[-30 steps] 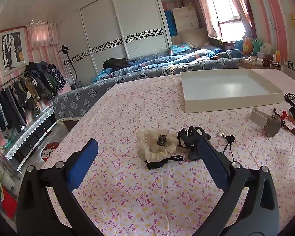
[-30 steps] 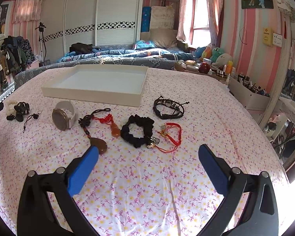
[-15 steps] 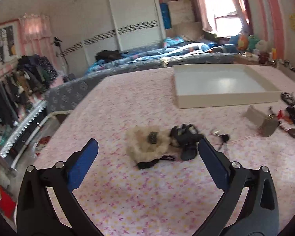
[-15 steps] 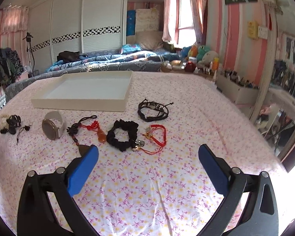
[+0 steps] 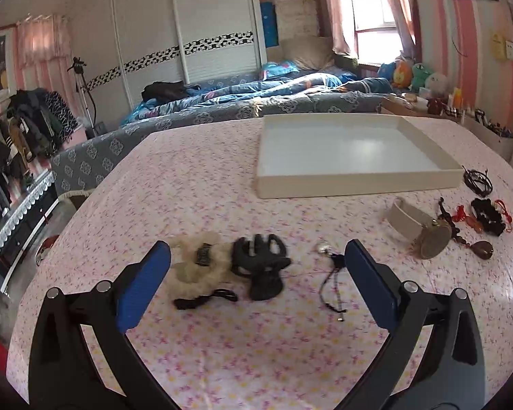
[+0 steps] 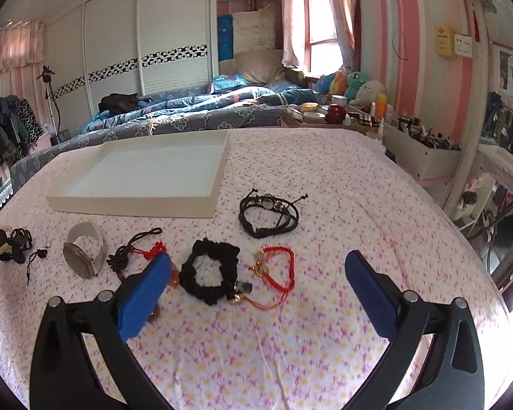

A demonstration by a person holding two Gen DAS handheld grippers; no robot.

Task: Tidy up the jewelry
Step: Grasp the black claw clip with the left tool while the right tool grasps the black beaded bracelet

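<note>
A white tray (image 5: 359, 188) (image 6: 133, 205) lies empty on the pink flowered cloth. My left gripper (image 5: 256, 263) hangs open over a cream fluffy scrunchie (image 5: 195, 266), a black claw clip (image 5: 261, 266) and a thin black cord (image 5: 331, 280). My right gripper (image 6: 256, 266) stands open above a black scrunchie (image 6: 210, 273) and a red cord bracelet (image 6: 277, 266). A black braided bracelet (image 6: 268, 213) lies beyond them. A beige-strapped watch (image 6: 83, 251) (image 5: 419, 229) and a dark beaded pendant (image 6: 133, 249) rest left of the right gripper.
A bed with blue bedding (image 6: 195, 109) runs behind the table. A white box of small items (image 6: 424, 150) stands at the right edge. A clothes rack (image 5: 13, 130) is off to the left, beyond the table's edge.
My left gripper has swung right and nearer, so the scrunchie and claw clip now sit between its fingers. The right gripper has come closer to the black scrunchie. Nothing was picked up.
</note>
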